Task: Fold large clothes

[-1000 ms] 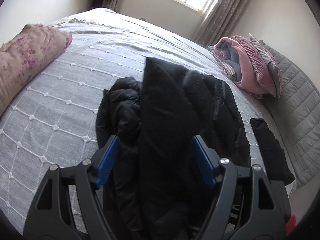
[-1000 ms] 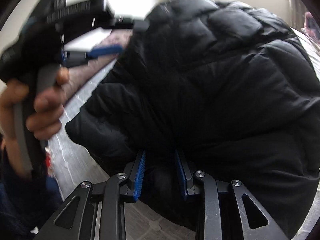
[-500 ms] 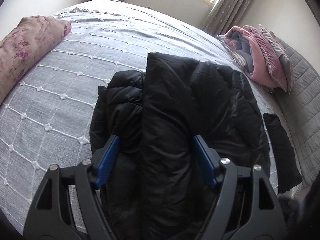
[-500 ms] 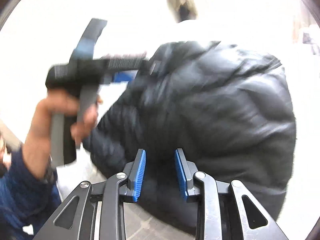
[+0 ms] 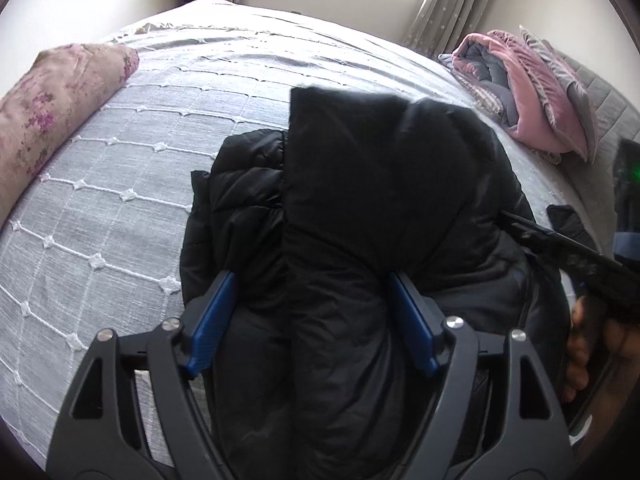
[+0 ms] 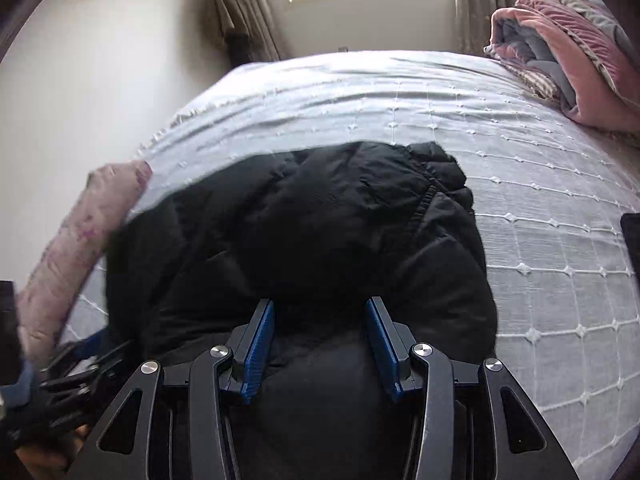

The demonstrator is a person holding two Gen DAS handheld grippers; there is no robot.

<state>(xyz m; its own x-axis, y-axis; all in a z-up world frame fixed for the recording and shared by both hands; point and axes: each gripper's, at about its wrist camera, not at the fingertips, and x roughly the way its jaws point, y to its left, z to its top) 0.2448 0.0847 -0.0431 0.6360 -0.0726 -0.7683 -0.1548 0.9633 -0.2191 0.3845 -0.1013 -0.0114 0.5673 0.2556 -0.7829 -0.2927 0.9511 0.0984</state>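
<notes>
A black puffer jacket (image 5: 360, 208) lies folded in a bundle on the grey quilted bed (image 5: 120, 168); it also fills the middle of the right wrist view (image 6: 312, 232). My left gripper (image 5: 310, 292) is open, its blue pads wide apart just above the jacket's near part. My right gripper (image 6: 320, 320) is open, its pads apart over the jacket's near edge, holding nothing. The right gripper's body and the hand on it show at the right edge of the left wrist view (image 5: 576, 260). The jacket's near edge is hidden under both grippers.
A floral pink pillow (image 5: 44, 108) lies at the bed's left side. A folded pink and grey blanket (image 5: 532, 92) sits at the far right by the grey headboard. A small black garment (image 5: 568, 220) lies near the right edge. A window and curtains stand beyond the bed.
My right gripper has let go of the jacket, opened wider and swung level over the bed. The jacket has dropped flat into a bundle. My left gripper stays open and moved slightly closer.
</notes>
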